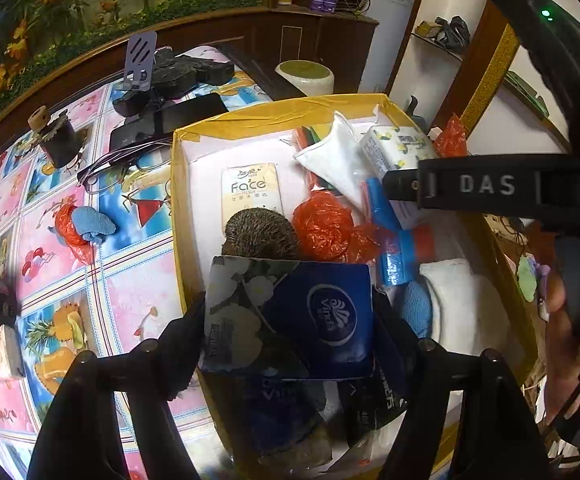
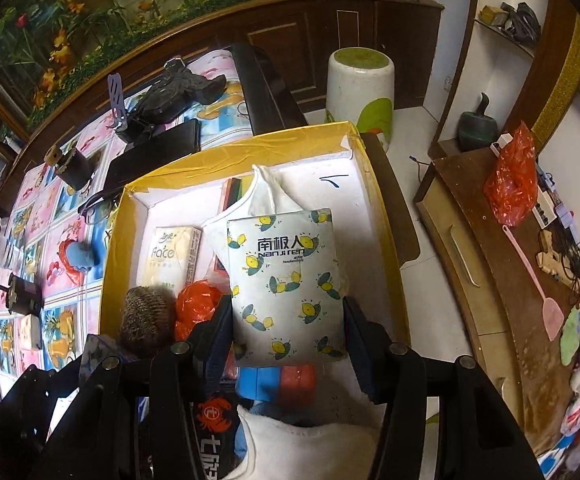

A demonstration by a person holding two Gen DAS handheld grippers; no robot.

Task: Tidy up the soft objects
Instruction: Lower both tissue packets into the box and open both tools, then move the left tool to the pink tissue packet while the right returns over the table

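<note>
Two packs held over the box (image 1: 193, 136): lower blue pack (image 1: 290, 316), clamped in left gripper (image 1: 290, 344), toward near left corner, and lemon pack (image 2: 285, 280), clamped in right gripper (image 2: 287, 332), mid-box, releasing only once seated.

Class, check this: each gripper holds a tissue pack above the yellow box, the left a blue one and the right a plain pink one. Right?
Not quite. The right gripper holds a white lemon-print tissue pack, as the right wrist view shows. The rest stands: the left gripper holds the blue tissue pack above the yellow box.
</note>
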